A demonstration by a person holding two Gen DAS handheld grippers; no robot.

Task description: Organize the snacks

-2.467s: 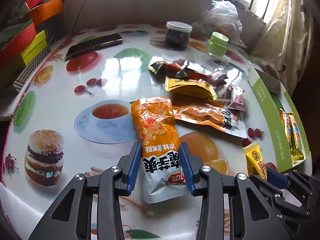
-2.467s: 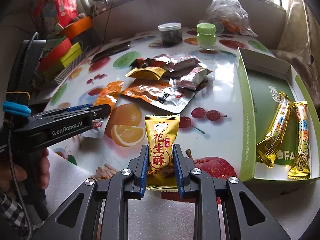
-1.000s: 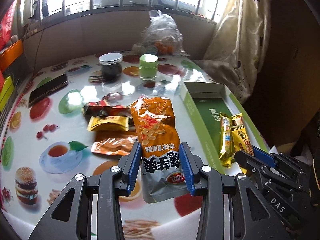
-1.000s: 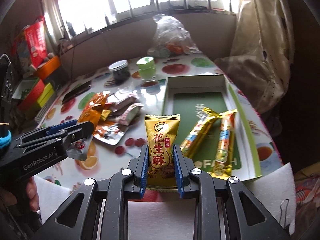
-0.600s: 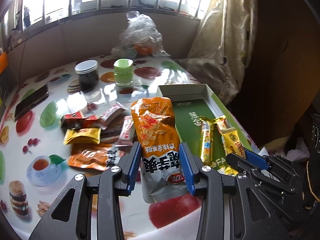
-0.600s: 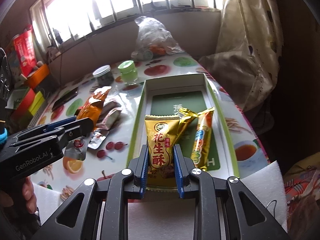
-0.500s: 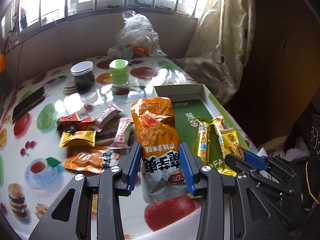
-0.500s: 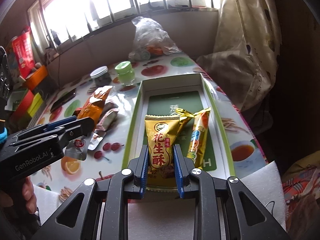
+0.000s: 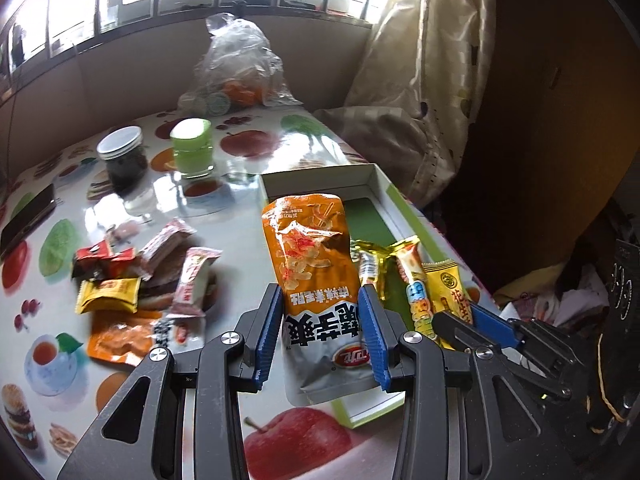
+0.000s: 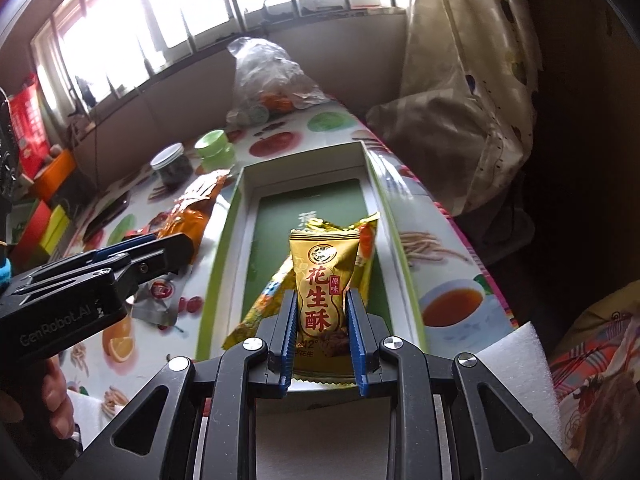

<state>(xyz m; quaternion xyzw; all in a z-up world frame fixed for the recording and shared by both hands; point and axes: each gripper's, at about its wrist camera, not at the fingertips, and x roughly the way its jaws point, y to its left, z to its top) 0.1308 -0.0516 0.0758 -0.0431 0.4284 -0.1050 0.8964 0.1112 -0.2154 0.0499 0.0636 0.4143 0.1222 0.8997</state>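
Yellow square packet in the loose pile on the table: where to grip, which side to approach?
Take the yellow square packet by its left crimped end, coming from the left. It lies flat at the pile's outer edge with bare table there; its right end seems tucked against the other wrappers.

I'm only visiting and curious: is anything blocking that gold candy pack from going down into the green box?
Nothing covers the green box; it stands open. But two long gold-wrapped bars already lie inside, right under the gold candy pack held in the right gripper, so it would likely land on them unless shifted to the bare floor farther in.
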